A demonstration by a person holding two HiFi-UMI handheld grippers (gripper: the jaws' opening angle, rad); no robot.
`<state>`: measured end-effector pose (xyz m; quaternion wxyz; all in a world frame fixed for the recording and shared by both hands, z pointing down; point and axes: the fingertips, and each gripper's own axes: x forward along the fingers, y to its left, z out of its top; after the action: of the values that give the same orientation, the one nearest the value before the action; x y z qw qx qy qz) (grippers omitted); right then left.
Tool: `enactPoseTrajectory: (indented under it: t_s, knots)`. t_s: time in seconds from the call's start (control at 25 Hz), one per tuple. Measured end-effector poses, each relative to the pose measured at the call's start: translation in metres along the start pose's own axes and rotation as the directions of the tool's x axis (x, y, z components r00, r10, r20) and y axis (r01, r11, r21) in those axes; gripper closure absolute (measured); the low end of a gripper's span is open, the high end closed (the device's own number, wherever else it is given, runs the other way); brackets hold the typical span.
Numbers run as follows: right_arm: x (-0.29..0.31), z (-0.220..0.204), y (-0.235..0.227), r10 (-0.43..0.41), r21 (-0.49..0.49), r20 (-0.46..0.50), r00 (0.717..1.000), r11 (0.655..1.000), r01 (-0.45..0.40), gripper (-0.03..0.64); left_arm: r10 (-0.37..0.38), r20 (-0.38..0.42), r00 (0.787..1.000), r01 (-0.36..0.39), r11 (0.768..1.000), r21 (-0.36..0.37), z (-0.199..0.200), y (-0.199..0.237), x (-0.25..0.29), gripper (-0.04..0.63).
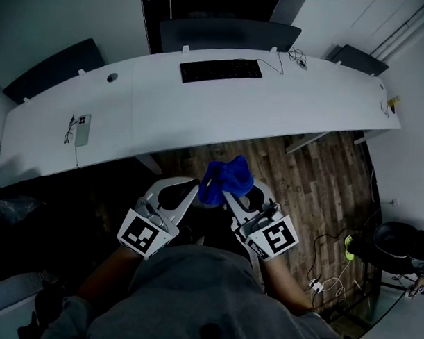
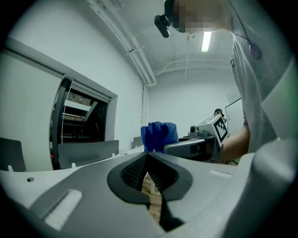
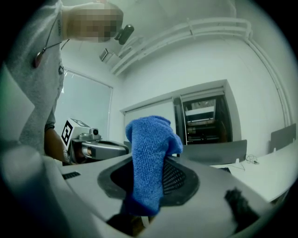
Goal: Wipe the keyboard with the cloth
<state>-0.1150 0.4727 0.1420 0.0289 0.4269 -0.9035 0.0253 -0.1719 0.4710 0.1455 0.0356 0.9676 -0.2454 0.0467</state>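
Note:
A black keyboard [image 1: 220, 70] lies at the far middle of the curved white desk [image 1: 200, 116]. Well short of the desk, over the wooden floor, both grippers are held close to the person's body. My right gripper [image 1: 226, 194] is shut on a bunched blue cloth [image 1: 227, 178], which stands up out of its jaws [image 3: 148, 153]. The left gripper [image 1: 195, 188] points its tip at the cloth from the left, its jaws shut with nothing between them [image 2: 147, 158]. In the left gripper view the cloth [image 2: 159, 135] and the right gripper [image 2: 188, 147] sit just beyond.
A phone [image 1: 82, 129] with a cable lies on the desk's left part, near a round cable hole [image 1: 112, 78]. Loose cables [image 1: 296, 58] lie at the desk's far right. Dark panels stand behind the desk. On the floor at right are a dark chair [image 1: 402, 247] and cables [image 1: 333, 270].

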Motion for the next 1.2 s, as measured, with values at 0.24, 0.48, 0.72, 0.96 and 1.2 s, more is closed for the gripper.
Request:
enactPoseTrajectory:
  t_s: [0.24,0.48,0.72,0.96,1.2]
  knots:
    - [0.013,0.002,-0.061,0.042,0.001,0.014,0.999,0.999,-0.042,0.485,0.059,-0.010,0.998,-0.059,0.998,-0.004,0.008,0.025,0.053,0.591]
    - [0.029,0.004,-0.132,0.094,0.008,0.007,0.996,0.996,-0.094,0.485,0.121,-0.017,0.993,-0.121,0.993,0.017,0.019,0.058,0.115,0.589]
    - [0.036,0.010,-0.193,0.150,0.000,0.013,0.989,0.989,-0.150,0.485,0.191,-0.024,0.981,-0.190,0.981,0.039,0.028,0.079,0.169,0.590]
    - [0.038,0.009,-0.245,0.185,0.003,0.022,0.982,0.983,-0.186,0.485,0.212,-0.003,0.977,-0.211,0.976,0.048,0.038,0.078,0.219,0.589]
    - [0.044,0.001,-0.272,0.222,0.017,0.015,0.975,0.975,-0.222,0.485,0.261,-0.050,0.964,-0.260,0.965,0.029,0.024,0.087,0.244,0.589]
